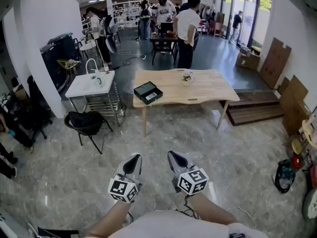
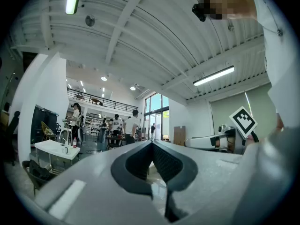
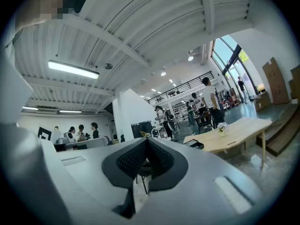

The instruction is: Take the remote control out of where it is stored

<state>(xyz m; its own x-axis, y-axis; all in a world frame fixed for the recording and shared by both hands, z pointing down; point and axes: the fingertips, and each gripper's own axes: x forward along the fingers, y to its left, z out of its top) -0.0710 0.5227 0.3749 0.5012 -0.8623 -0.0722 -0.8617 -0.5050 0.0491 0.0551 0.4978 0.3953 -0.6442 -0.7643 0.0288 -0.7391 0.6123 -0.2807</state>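
Not started: left hand-held gripper (image 1: 135,157) and right hand-held gripper (image 1: 171,154) were closed, empty, well short of black box (image 1: 147,92) on surface (image 1: 208,90).

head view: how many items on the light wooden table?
2. A black rectangular box sits at the near-left corner of the light wooden table, and a small pot of flowers stands near the middle, toward the back edge. Anything inside the box is hidden.

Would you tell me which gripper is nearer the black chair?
Left. The left gripper hangs right of the black chair, closer to the person; the right gripper is farther right still, beyond the left one.
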